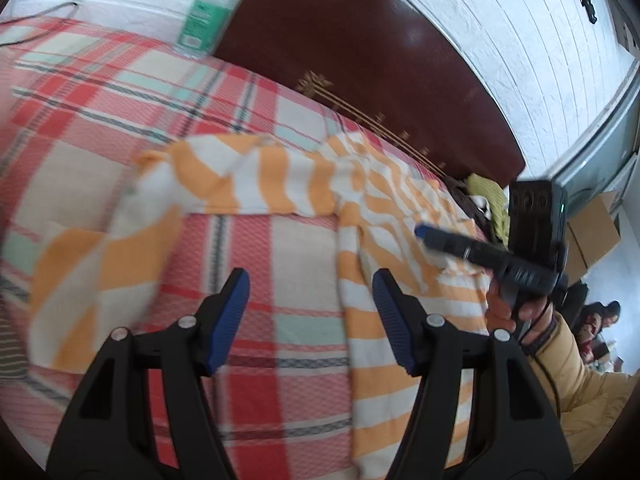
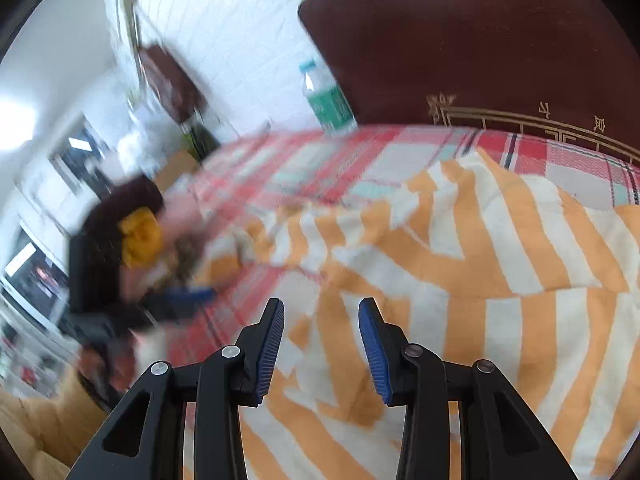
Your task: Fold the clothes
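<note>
An orange-and-white striped garment (image 1: pixel 280 184) lies spread and rumpled on a red plaid bedsheet (image 1: pixel 100 92). My left gripper (image 1: pixel 310 284) is open above bare sheet, between two parts of the garment, with nothing held. In the left wrist view, the right gripper (image 1: pixel 424 234) hovers over the garment's right side in a person's hand; its jaws cannot be read from there. In the right wrist view, my right gripper (image 2: pixel 322 312) is open just above the striped garment (image 2: pixel 500 260), empty. The left gripper (image 2: pixel 188 294) appears blurred at left.
A dark brown headboard (image 1: pixel 360 48) with gold trim runs along the far edge of the bed. A water bottle with a green label (image 1: pixel 204 16) stands at the bed's far corner. Other clothes, one yellow-green (image 1: pixel 488 196), are piled at the right. A yellow sleeve (image 1: pixel 580 384) fills the lower right.
</note>
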Tool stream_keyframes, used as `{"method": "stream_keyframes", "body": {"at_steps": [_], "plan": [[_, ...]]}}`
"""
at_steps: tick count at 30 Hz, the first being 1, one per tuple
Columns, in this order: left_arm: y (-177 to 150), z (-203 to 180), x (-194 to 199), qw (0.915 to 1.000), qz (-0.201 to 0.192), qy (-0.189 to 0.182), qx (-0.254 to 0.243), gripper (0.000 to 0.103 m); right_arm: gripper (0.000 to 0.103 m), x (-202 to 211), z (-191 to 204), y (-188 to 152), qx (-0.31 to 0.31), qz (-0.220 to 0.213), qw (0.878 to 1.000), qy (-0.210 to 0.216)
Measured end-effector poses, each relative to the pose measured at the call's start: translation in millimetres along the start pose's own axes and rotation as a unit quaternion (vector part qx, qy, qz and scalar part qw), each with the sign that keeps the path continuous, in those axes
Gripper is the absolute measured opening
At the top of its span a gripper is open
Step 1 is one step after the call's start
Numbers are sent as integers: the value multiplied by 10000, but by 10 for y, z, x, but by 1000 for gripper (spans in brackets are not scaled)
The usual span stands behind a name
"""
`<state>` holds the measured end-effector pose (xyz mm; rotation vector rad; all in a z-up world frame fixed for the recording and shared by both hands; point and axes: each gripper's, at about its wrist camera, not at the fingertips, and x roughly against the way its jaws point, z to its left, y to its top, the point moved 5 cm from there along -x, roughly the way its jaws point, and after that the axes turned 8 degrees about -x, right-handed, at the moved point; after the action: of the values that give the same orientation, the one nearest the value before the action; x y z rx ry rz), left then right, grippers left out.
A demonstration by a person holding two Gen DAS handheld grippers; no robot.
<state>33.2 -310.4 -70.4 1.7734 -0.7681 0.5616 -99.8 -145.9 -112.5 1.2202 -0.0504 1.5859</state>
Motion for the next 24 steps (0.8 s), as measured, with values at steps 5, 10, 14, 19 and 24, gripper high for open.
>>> {"method": "stream_keyframes", "body": {"at_steps": [5,10,14,19,24], "plan": [[-2,203,216,9981,-184,563,-150,66,41,-191,205,-215,345,365,9987,-131],[-176,349,-29,9821,580,1475,-1018,66,44,-258,418,-339,384,470,9981,40],[-274,478,-176,9734,922,1694,-1238,60,58,-307,531,-396,355,505,9981,34],[-136,632,-93,9887,805,1188,-436,11,58,-290,625,-419,318,458,9984,109],[31,468,102,9912,332,-863,948,11,58,-270,726,-339,241,263,9987,357]]}}
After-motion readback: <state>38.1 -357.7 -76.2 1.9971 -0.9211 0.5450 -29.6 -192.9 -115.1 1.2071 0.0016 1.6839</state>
